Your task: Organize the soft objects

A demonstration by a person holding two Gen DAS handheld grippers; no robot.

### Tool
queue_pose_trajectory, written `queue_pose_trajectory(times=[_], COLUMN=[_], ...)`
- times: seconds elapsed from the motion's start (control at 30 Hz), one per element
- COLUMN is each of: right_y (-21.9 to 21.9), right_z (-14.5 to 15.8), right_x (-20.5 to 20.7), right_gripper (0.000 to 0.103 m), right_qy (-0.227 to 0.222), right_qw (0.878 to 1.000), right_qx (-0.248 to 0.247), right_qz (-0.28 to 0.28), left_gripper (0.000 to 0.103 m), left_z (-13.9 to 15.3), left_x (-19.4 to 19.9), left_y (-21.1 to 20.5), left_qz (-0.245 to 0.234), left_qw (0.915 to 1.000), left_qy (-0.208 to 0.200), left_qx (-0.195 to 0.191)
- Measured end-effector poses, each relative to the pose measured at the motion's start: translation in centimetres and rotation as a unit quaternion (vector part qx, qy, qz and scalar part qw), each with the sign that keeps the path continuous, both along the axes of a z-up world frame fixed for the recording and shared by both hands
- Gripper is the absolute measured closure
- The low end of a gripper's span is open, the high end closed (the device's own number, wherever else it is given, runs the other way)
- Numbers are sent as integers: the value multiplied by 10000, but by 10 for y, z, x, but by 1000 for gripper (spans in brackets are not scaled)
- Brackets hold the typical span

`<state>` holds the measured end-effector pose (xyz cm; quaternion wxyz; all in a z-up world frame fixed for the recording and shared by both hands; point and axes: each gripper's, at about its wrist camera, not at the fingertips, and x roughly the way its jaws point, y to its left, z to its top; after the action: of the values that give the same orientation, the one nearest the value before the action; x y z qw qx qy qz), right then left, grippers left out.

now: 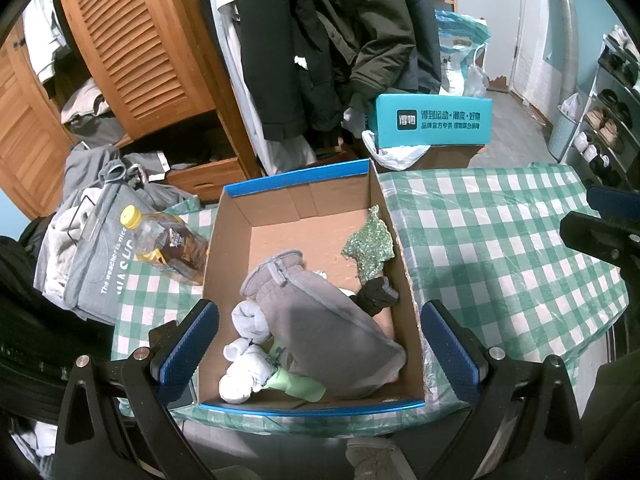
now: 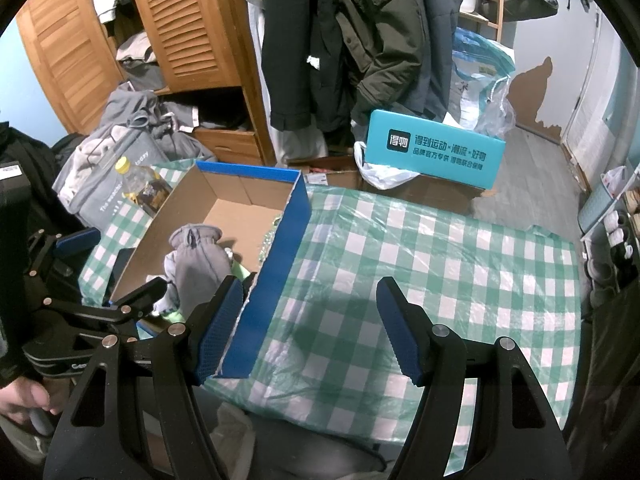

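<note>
Both your tongs, left [image 1: 318, 346] and right [image 2: 310, 326], gape empty. One box [image 1: 404, 264] holds one grey mitten [image 1: 320, 320], one sequin cloth [image 1: 370, 246] at two o'clock.

The cardboard box [image 1: 304, 216] is open from above, its far half bare, its near half filled by a grey mitten [image 1: 324, 320] and socks [image 1: 248, 352]. A bottle [image 1: 168, 244] crowds its left wall — to the right the checked desk [image 2: 440, 264] lies bare.

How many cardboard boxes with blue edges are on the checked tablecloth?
1. The cardboard box sits on the tablecloth, holding the soft items. The teal box stands behind the table, not on it.
</note>
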<state>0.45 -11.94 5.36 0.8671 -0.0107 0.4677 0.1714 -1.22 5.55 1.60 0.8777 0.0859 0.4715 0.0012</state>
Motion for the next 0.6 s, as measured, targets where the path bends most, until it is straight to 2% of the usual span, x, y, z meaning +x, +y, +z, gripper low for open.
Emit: queue_pose_trajectory(times=[0.6], right_y=[0], right_z=[1], right_x=[0], right_gripper=[34], right_qy=[-2], right_qw=[10000], right_qx=[1], right_qz=[-1], left_gripper=[1], left_z=[0], left_x=[-2], left_y=[-2], left_qz=[-43], left_qw=[10000], left_qy=[-3], left_qx=[28])
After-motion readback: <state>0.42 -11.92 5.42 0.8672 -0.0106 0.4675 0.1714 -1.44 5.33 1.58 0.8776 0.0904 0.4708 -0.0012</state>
